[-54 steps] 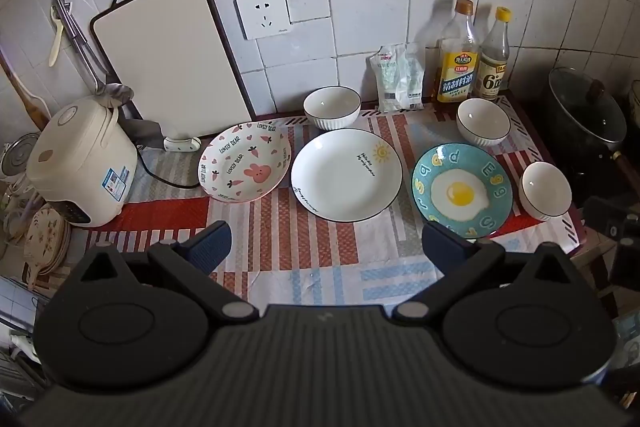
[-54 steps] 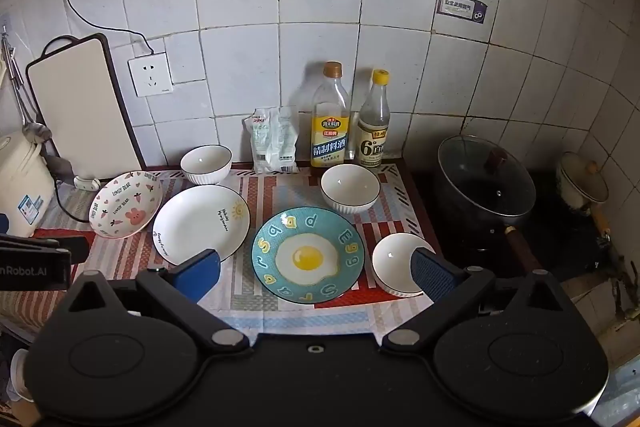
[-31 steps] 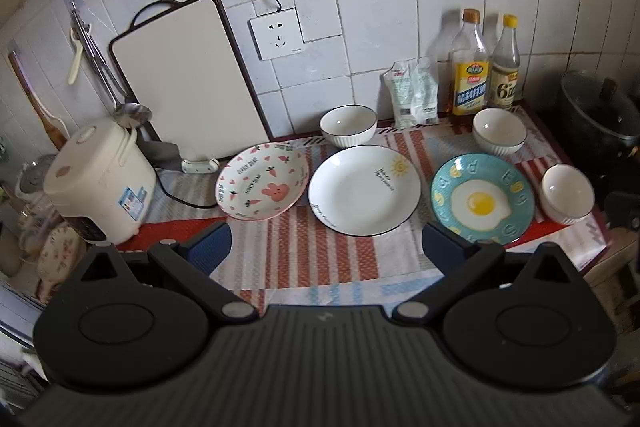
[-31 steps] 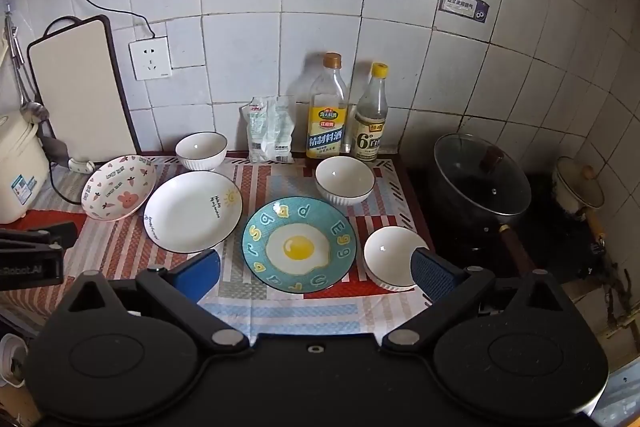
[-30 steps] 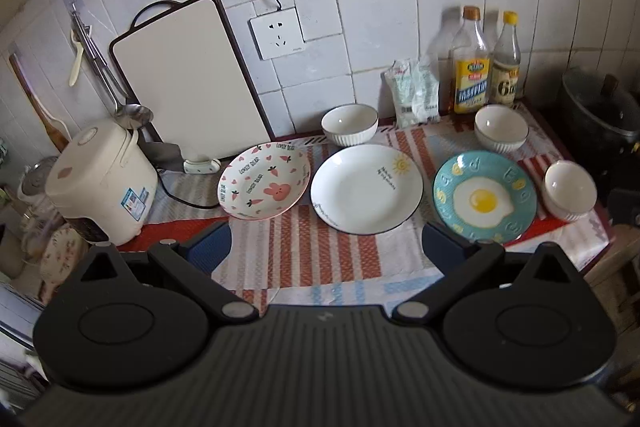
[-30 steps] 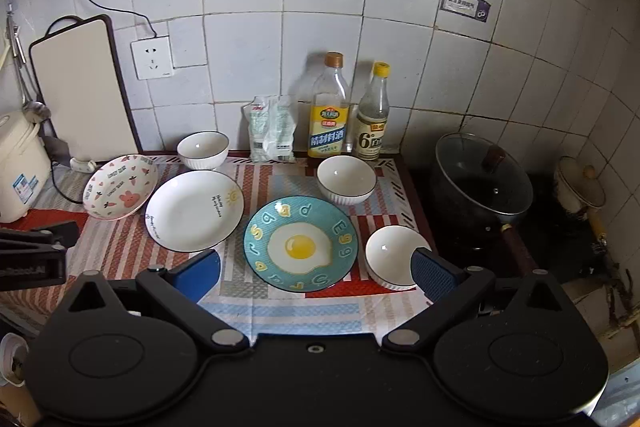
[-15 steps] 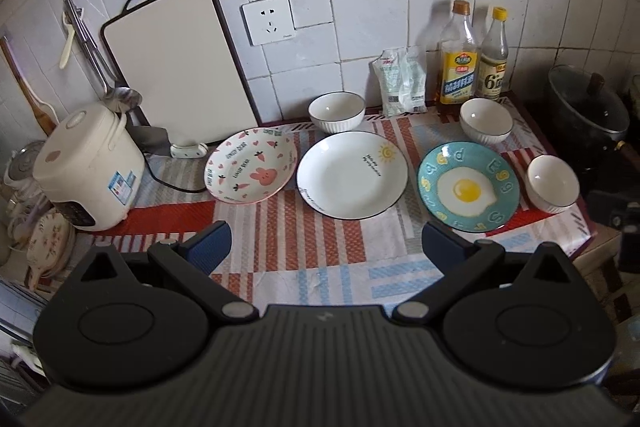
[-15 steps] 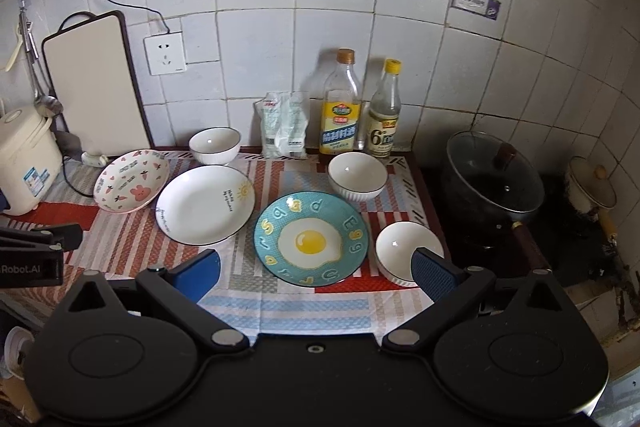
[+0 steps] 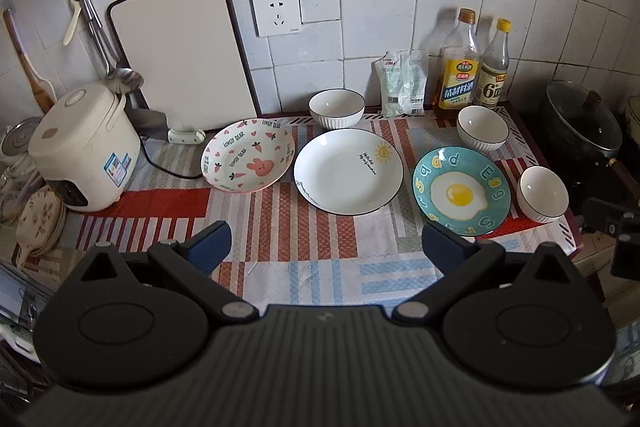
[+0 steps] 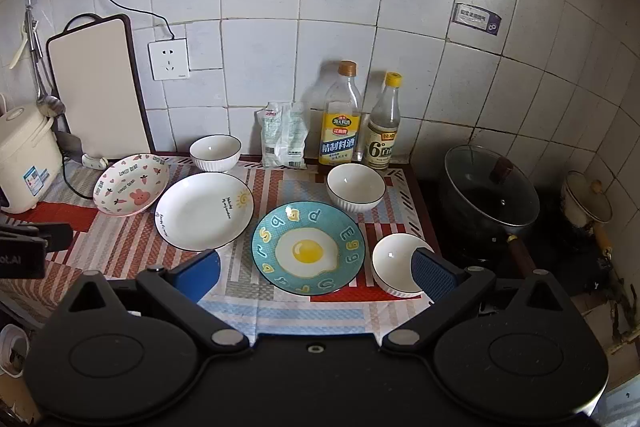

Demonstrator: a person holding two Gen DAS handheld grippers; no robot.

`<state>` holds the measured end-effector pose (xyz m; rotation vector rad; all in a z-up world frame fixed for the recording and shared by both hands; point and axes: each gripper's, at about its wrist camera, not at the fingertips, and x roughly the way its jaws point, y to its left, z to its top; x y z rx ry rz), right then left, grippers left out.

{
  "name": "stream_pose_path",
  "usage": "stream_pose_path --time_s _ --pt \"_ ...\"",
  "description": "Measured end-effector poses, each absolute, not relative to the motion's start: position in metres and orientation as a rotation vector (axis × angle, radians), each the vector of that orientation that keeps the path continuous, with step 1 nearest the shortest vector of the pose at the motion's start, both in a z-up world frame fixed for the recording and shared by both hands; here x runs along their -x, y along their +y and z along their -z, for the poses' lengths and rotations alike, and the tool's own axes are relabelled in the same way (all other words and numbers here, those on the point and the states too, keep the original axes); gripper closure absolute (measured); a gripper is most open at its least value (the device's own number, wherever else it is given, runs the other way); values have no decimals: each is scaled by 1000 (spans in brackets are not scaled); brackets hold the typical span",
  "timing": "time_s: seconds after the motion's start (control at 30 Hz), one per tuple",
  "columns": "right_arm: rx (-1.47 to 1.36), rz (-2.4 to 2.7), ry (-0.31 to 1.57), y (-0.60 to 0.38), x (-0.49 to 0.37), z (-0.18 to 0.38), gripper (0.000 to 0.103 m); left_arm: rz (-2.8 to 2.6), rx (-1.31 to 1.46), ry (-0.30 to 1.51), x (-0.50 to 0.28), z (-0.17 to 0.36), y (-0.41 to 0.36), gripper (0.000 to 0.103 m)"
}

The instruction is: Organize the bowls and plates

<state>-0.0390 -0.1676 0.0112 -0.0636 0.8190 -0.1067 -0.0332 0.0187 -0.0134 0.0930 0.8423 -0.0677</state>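
Ceramic everywhere, nothing stacked yet: three plates in a row across the striped cloth on the tabletop [image 9: 280,227], three bowls scattered round them. Judged as the very start, with sorting not begun.

Left tool [image 9: 326,247] spread wide and empty, hanging over the near edge of the cloth in front of the white plate [image 9: 348,171]. Right tool [image 10: 316,273] likewise wide apart and empty, held low before the egg plate [image 10: 308,247], one blue pad overlapping the nearest bowl [image 10: 394,263] in view; touching or not, cannot tell.

Pink rabbit plate [image 9: 248,161] at the left, just beside the white plate with its small sun; teal egg plate at the right. Back bowl [image 9: 337,109] behind the white plate, another bowl [image 9: 483,127] before the two bottles [image 9: 472,75], the third at the right end near the cloth's edge.

Next, probably: close on a thin rim, most likely the nearest bowl or the egg plate, lift level, set onto its like. Glazed and slippery by the look, so a firm, centred pinch called for; shallow plate rims lying close to the cloth, little room for a pad beneath.
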Motion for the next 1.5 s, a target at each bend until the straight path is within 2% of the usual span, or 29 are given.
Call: stream_pose_path --time_s 0.97,1.3,1.5 --pt "70 76 811 -165 42 -4 0 57 -100 827 47 9 26 0" --pt "-35 -27 841 -175 22 6 0 40 -99 848 35 -2 41 0" --pt "-54 -80 714 -183 11 8 0 46 -133 800 16 6 39 0"
